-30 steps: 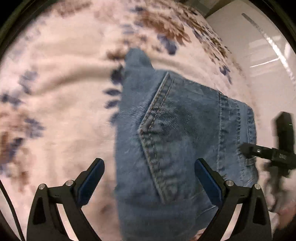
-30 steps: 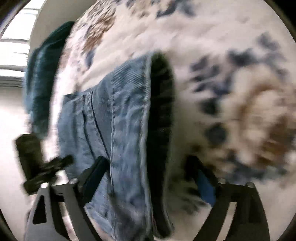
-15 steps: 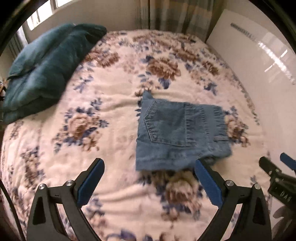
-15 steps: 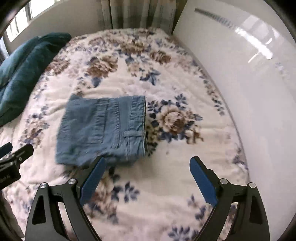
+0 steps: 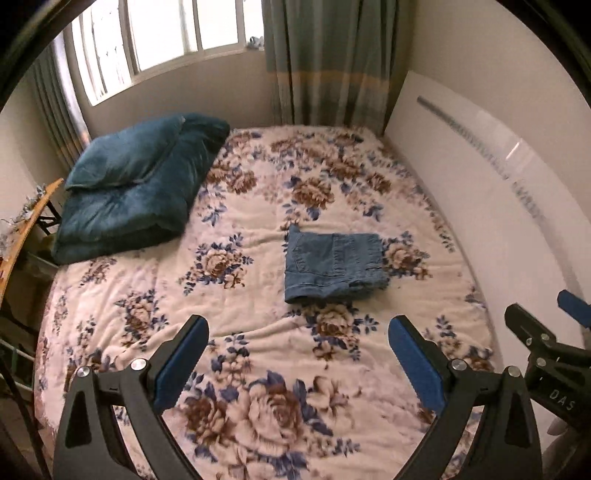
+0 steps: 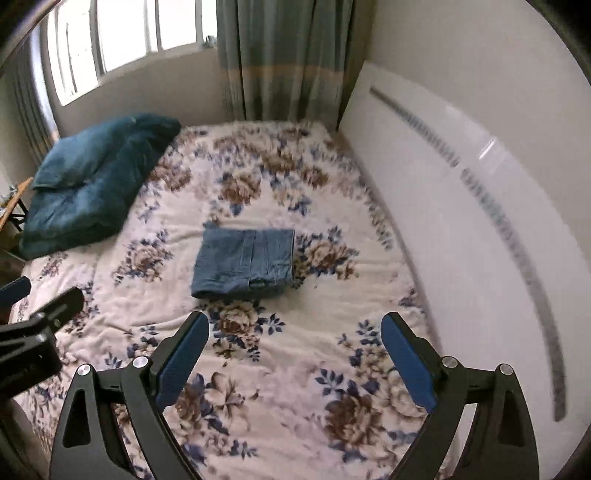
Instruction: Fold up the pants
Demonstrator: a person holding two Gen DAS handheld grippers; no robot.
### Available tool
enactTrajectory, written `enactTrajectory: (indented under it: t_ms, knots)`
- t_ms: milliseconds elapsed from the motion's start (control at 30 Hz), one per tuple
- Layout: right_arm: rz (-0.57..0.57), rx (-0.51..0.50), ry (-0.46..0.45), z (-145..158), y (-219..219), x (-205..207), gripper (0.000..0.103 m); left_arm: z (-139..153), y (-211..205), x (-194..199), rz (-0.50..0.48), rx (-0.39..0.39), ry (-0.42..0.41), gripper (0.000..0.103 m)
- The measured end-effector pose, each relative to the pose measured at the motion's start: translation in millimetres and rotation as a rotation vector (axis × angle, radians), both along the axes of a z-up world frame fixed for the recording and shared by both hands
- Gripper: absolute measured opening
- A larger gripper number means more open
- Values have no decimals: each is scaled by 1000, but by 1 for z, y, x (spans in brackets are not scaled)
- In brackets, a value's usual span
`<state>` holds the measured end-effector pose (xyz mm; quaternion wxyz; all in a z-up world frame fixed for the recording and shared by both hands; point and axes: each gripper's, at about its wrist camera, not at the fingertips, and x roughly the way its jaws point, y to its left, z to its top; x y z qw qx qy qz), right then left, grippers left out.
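The blue denim pants (image 5: pixel 334 264) lie folded into a compact rectangle on the floral bedspread (image 5: pixel 258 369), near the middle of the bed; they also show in the right wrist view (image 6: pixel 245 262). My left gripper (image 5: pixel 297 354) is open and empty, well back from the pants above the near part of the bed. My right gripper (image 6: pixel 295 350) is open and empty, also far back from the pants. The right gripper shows at the right edge of the left wrist view (image 5: pixel 546 343). The left gripper shows at the left edge of the right wrist view (image 6: pixel 37 314).
A dark teal folded duvet (image 5: pixel 136 188) lies at the bed's far left. A white glossy board (image 5: pixel 480 184) runs along the bed's right side. A window (image 5: pixel 166 33) and curtains (image 5: pixel 328 59) are behind. A wooden table edge (image 5: pixel 26 229) stands at left.
Both grippers have pulled up and back from close over the pants to far above the near end of the bed. The folded pants stay put on the bedspread.
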<state>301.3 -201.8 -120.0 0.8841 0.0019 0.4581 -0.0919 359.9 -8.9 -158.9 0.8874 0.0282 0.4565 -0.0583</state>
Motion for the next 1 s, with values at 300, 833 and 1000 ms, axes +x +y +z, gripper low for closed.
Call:
enactTrajectory:
  t_ms: [300, 833, 1000]
  knots:
    - [44, -12, -107, 128, 19, -123, 96, 88, 1, -96, -7, 12, -84, 100]
    - [89, 13, -154, 212, 31, -242, 96, 156, 25, -196, 62, -10, -147, 100]
    - [103, 24, -169, 226, 31, -256, 97, 164, 29, -207, 64, 2, -170, 100]
